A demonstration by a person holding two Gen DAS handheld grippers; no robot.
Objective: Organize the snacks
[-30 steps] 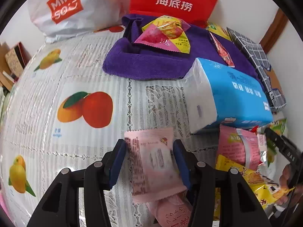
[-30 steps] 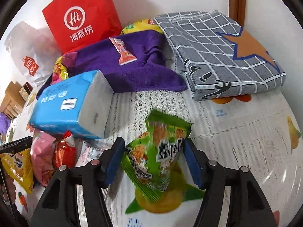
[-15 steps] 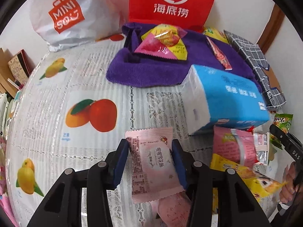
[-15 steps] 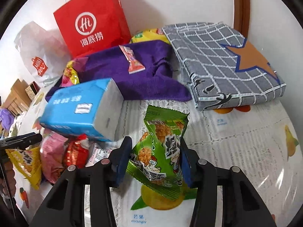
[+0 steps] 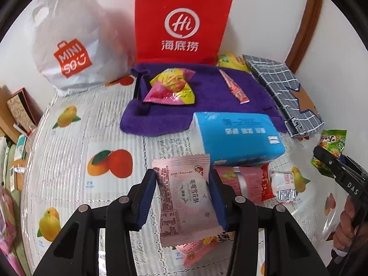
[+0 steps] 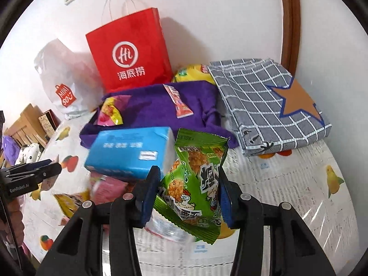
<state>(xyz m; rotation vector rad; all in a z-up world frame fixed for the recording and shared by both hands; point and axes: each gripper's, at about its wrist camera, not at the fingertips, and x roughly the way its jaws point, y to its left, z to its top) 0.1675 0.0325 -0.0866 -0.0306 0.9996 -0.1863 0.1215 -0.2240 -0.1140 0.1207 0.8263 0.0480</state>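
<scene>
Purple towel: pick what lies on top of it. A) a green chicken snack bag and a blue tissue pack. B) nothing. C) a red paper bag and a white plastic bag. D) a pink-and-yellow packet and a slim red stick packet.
D: the pink-and-yellow packet and the slim red stick packet lie on the purple towel; the blue tissue pack sits on the tablecloth in front of it.

Open worktop left and right, clutter through the middle and back

The fruit-print worktop [image 5: 69, 142] lies bare at left and at far right. The blue tissue pack [image 5: 239, 135] and loose snack packets [image 5: 264, 181] block the centre; purple towel [image 5: 207, 96], red bag [image 5: 181, 23], white bag [image 5: 69, 46] and checked cloth [image 6: 271, 105] line the wall.
</scene>
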